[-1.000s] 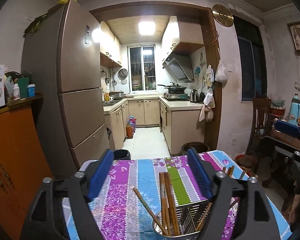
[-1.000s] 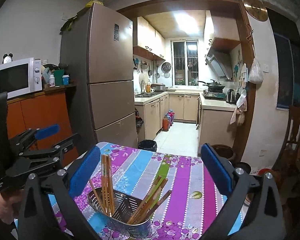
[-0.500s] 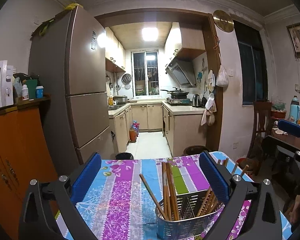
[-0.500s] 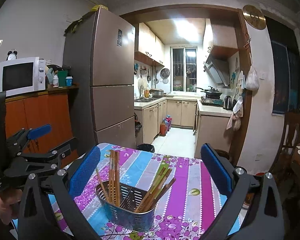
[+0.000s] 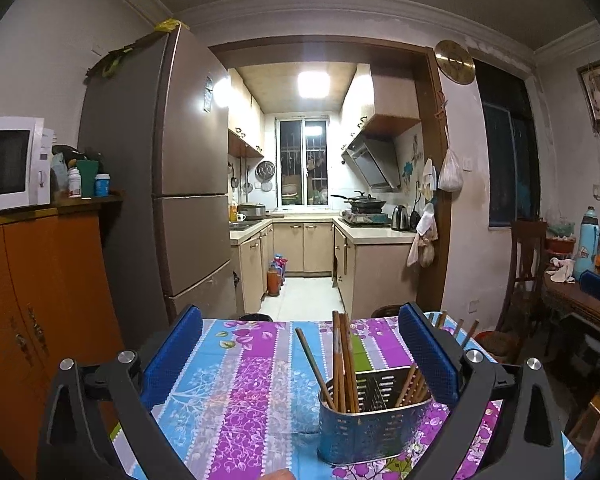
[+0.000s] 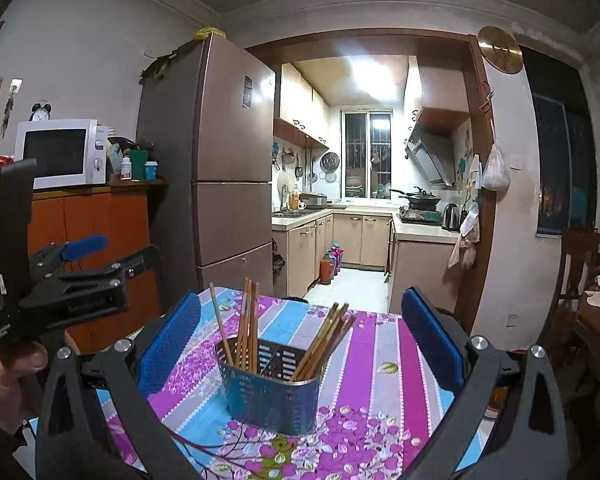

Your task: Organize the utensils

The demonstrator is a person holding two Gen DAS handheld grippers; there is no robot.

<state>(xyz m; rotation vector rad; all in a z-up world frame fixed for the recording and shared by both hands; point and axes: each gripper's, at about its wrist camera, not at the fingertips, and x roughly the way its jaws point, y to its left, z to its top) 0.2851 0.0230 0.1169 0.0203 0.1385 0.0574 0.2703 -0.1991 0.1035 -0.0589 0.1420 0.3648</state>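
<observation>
left wrist view: we are holding the left gripper (image 5: 300, 354) wide and empty above the table (image 5: 236, 380); the holder (image 5: 374, 420) of chopsticks (image 5: 342, 360) is standing near its right finger.

right wrist view: we are keeping the right gripper (image 6: 300, 340) wide, empty, framing the holder (image 6: 270, 390); we are judging the sorting nearly complete, so any lowering should be centred.

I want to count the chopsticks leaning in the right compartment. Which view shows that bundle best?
The right wrist view: the right-compartment wooden chopsticks fan out unobstructed above the perforated metal utensil holder. In the left wrist view, that bundle sits partly behind the left gripper's blue-padded finger.
</observation>
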